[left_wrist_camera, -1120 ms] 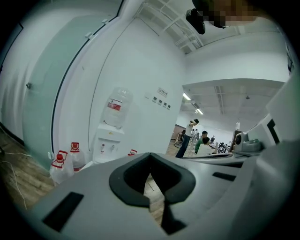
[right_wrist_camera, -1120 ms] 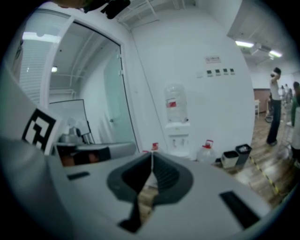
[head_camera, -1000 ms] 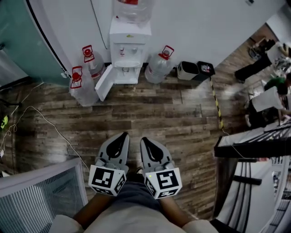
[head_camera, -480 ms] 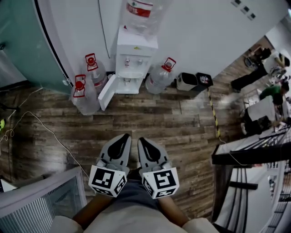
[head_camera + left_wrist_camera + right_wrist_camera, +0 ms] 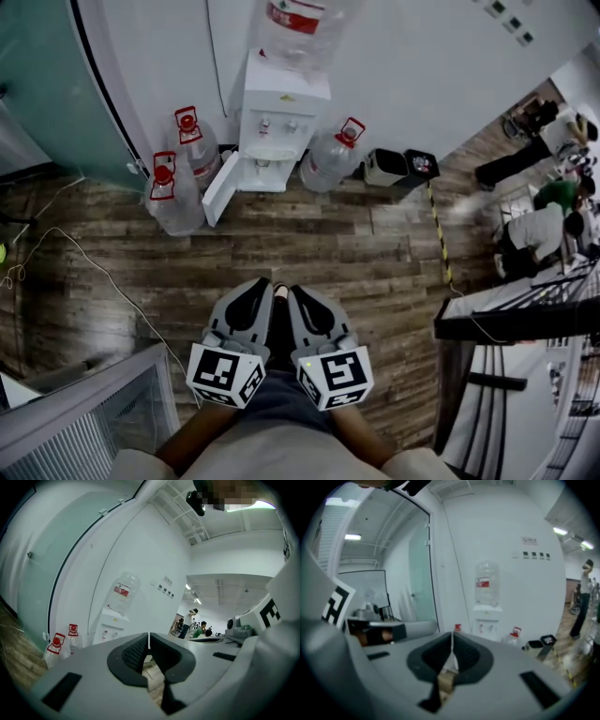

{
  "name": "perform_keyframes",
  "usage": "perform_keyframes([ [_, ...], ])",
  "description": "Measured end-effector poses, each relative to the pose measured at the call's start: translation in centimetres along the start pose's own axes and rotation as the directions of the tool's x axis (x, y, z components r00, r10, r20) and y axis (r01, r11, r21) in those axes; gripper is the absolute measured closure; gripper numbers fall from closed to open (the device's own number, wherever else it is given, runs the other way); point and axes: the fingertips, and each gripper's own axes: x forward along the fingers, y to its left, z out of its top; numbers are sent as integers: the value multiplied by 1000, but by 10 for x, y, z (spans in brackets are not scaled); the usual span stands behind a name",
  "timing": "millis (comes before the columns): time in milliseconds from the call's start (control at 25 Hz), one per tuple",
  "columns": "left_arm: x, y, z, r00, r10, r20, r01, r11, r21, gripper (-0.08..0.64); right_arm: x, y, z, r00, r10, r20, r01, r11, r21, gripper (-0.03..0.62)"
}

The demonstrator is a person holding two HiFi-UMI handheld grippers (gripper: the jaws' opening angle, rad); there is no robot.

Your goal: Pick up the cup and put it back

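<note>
No cup can be made out in any view, and both grippers hover empty over the wooden floor (image 5: pixel 375 244).
The left gripper (image 5: pixel 253 289) and right gripper (image 5: pixel 302 295) sit side by side, almost touching. Each claw is pressed together with nothing between the pads. Both point to 12 o'clock, at the white water dispenser (image 5: pixel 279 117) against the wall. A big bottle (image 5: pixel 298 26) sits upside down on top, and the dispenser's lower door (image 5: pixel 219 185) is swung open. Two red-capped water jugs (image 5: pixel 174 195) stand at 11 o'clock, and a third stands at 1 o'clock, just beside the dispenser. Two dark bins (image 5: pixel 389 169) are further out at 1 o'clock.
</note>
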Motion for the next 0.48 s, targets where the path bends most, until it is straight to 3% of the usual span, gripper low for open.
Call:
perform_keyframes([
  [480,71,4,12,999,17,-28,-16,1000,15,551,41,-51,22,999,44,12,-45,999,26,568],
])
